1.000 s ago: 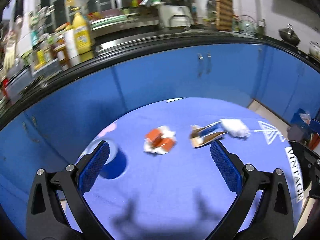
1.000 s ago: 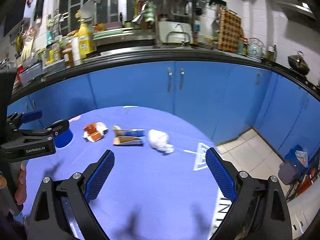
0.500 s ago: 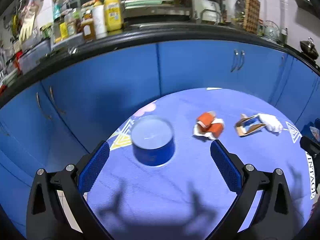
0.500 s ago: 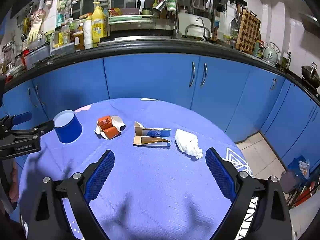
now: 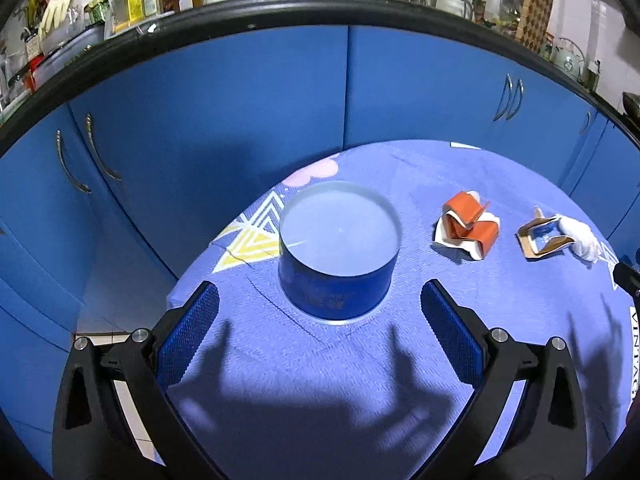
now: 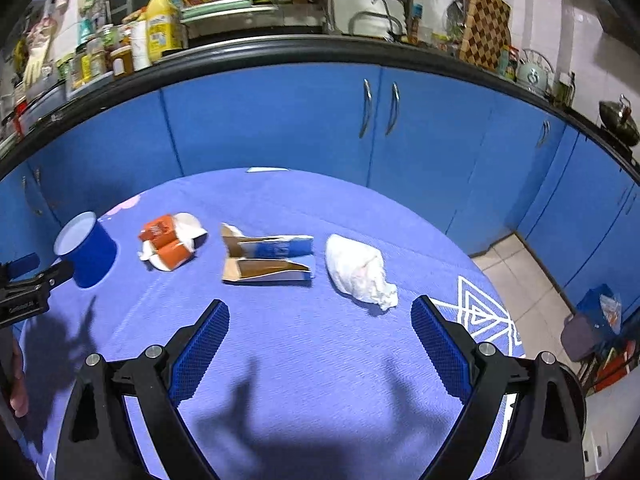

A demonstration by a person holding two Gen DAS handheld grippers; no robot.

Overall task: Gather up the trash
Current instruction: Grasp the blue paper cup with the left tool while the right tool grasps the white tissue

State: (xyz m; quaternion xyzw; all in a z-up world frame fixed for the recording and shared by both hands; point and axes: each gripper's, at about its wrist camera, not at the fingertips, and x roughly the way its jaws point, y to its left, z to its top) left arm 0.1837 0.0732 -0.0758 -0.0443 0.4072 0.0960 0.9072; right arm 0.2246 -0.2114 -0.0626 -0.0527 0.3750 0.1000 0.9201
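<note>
Since the earlier frames, our left gripper (image 5: 320, 328) has swung to the left and come closer to the blue tin (image 5: 338, 250), which now sits just in front of it, centred between the two blue pads. Our right gripper (image 6: 320, 344) has also come nearer to the table (image 6: 320, 360), so the trash looks bigger than before. Both grippers have their jaws wide apart and hold nothing.

We see the tin standing upright near the left edge of the table, which is covered with a blue cloth. To the right of the tin lies the trash in a row. First comes the orange wrapper (image 6: 170, 242), crumpled, with a white inside. Next is the flattened carton (image 6: 266, 258), blue and brown, lying on its side. Last is the white tissue (image 6: 358, 274), bunched in a lump. The three pieces lie apart from each other and none touches the tin.

In the right wrist view, the tissue and the carton lie just beyond the fingertips, and the left gripper (image 6: 28, 284) shows at the left edge, with its tip close to the tin (image 6: 88, 250). Behind the table runs a line of blue cabinets (image 6: 280, 128) under a dark counter (image 6: 280, 50) with bottles and jars.
</note>
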